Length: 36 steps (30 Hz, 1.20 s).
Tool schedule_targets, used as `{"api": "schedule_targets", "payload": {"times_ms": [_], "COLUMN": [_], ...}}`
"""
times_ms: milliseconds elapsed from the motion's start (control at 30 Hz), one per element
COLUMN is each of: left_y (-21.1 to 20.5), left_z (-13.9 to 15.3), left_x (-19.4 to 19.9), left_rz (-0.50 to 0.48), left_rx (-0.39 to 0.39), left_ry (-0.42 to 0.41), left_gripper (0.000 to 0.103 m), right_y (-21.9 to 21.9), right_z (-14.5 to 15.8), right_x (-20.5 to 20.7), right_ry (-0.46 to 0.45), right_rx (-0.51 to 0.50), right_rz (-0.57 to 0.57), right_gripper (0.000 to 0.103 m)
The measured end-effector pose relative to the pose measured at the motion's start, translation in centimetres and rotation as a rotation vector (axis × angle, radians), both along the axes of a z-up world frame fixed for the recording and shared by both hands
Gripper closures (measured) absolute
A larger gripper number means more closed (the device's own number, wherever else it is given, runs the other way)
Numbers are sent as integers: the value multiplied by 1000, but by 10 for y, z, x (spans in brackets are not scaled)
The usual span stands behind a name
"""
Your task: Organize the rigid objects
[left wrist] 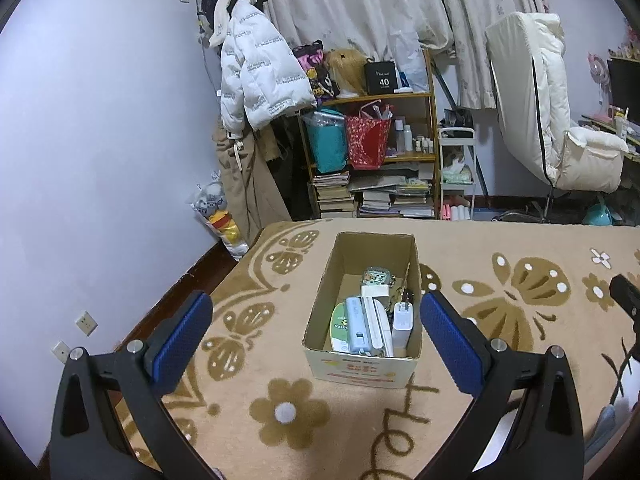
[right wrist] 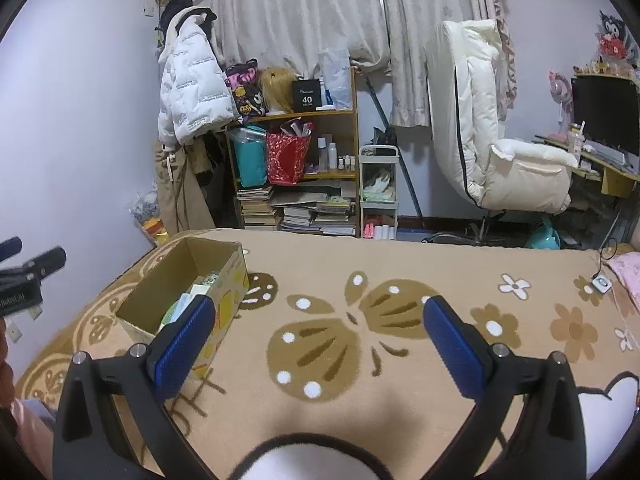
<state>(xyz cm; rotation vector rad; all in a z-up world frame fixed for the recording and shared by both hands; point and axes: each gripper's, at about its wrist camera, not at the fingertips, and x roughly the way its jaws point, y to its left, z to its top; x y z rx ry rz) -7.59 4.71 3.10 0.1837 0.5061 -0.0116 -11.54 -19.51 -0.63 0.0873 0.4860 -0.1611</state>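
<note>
Matt cardboard box (left wrist: pixel 362 368), fuzzy cloth blanket (left wrist: pixel 480 240), textured blue claw pads (left wrist: pixel 182 338)

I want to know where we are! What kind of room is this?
Probably a bedroom: a blanket with butterflies, a jacket hanging on the wall, and a shelf stuffed with books and bags.

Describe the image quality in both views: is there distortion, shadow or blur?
Left wrist view: strong fisheye bending, dark corners, cardboard box sharp, a soft shadow on the blanket before it. Right wrist view: same curved edges, the blanket's near part shaded.
</note>
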Motion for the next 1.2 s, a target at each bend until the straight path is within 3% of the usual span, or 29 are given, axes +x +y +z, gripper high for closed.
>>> {"api": "schedule_targets", "payload": {"times_ms": [233, 1200], "left_y": [1, -20], "left_z": [0, -43], "left_x": [3, 38], "left_rz": [-23, -131], "left_rx": [-16, 48], "left_ry": [-7, 90], "left_gripper": [0, 0], "right_y": [-3, -5], "right_z": [-10, -35], "right_x": [3, 23], "right_ry": [19, 88], "right_rx": [-10, 23], "right_rz": [3, -6], "right_gripper": [0, 0]}}
